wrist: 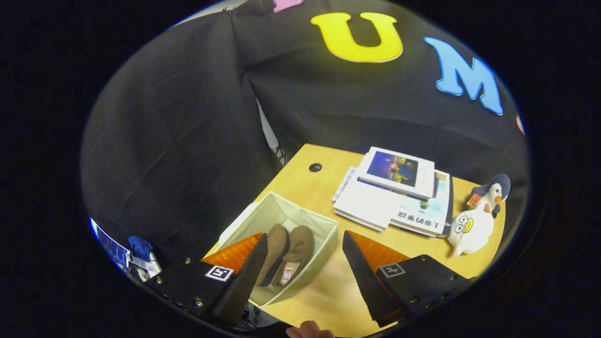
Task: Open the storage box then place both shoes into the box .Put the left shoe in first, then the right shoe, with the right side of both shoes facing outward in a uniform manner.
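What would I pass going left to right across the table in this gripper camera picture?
Storage box with two brown shoes inside, between the open gripper's fingers → stack of books → penguin plush toy by the table's edge.

Bare desk [324, 286] between box [324, 225] and books [375, 202]

The magazine [422, 217] in the stack of books [394, 190] on the desk [324, 183] carries a line of Chinese characters, upside down and too small to read surely. The tongs [300, 263], standing apart, carry square marker tags.
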Motion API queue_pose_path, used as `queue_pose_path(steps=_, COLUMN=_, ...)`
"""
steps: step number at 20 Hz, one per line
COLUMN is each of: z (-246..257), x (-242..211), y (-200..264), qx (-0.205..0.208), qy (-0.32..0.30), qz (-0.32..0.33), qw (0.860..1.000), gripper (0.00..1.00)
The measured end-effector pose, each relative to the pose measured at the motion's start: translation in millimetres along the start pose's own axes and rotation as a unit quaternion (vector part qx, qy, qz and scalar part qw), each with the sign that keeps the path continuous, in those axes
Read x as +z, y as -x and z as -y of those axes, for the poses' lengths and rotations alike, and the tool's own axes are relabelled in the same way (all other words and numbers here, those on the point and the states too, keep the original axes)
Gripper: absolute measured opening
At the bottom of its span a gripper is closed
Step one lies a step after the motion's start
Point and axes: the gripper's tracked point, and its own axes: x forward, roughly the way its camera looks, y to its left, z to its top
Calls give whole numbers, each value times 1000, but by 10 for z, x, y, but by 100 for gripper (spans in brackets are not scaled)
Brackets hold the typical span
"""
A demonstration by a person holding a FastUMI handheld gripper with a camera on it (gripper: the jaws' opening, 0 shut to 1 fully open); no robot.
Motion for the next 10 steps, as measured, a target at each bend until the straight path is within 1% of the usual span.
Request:
queue_pose_path(steps=3, z=364, x=117, y=392, qx=-41, qy=-14, qz=53, qw=998, gripper=97)
queue_pose_path(steps=6, z=681, x=188, y=739, qx=-79, qy=-26, qz=102, qw=991, gripper=97)
queue_pose_path(steps=8, z=912, x=271, y=1009, qx=-112, qy=-33, qz=147, qw=982, gripper=97)
queue_pose_path(steps=10, z=1125, x=346, y=1269, qx=-146, qy=-39, qz=194, qw=969, gripper=97)
